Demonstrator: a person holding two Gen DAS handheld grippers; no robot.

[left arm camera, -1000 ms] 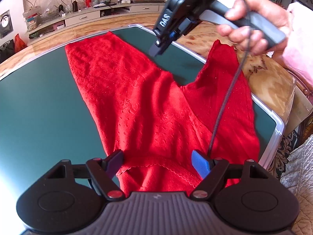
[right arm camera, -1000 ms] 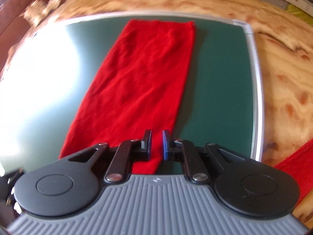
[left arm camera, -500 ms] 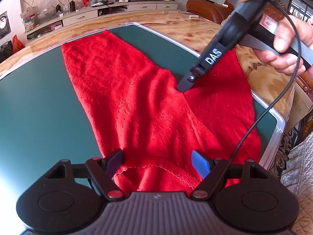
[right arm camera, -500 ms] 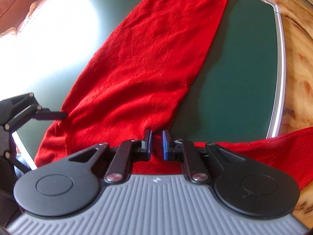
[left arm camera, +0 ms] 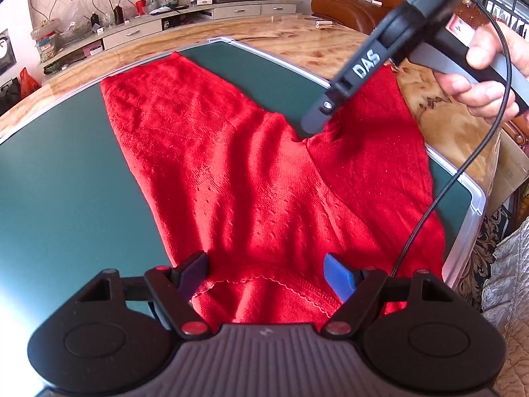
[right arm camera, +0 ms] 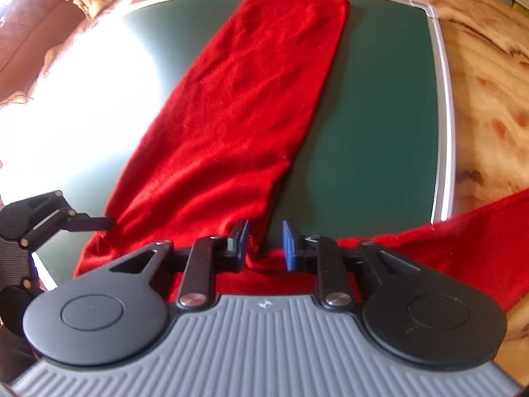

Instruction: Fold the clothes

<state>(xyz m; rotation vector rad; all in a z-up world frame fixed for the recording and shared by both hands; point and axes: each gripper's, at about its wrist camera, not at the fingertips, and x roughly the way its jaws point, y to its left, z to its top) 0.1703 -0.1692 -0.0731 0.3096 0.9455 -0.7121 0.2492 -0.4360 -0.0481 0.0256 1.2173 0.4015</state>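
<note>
A pair of red knit trousers (left arm camera: 251, 178) lies spread on a dark green mat (left arm camera: 59, 178) with a pale rim, which sits on a glossy wooden table (left arm camera: 297, 36). The fabric is fine-ribbed with small patterned eyelets, and its waistband, edged with a tiny scalloped trim, lies nearest the left wrist camera. One leg runs flat and straight across the mat toward its far corner; the other angles off to the right, its end reaching over the mat's rim onto the wood. The left gripper (left arm camera: 267, 273) hovers at the waistband with its jaws spread wide, one finger at each side of the band and nothing between them. The right gripper (right arm camera: 266, 244), held in the person's right hand (left arm camera: 489, 66), points down at the crotch where the two legs fork; its jaws stand partly apart, with a small raised fold of red cloth between the blue pads (right arm camera: 289, 246), not pinched. A low cabinet (left arm camera: 158, 23) cluttered with bottles lines the far wall.
</note>
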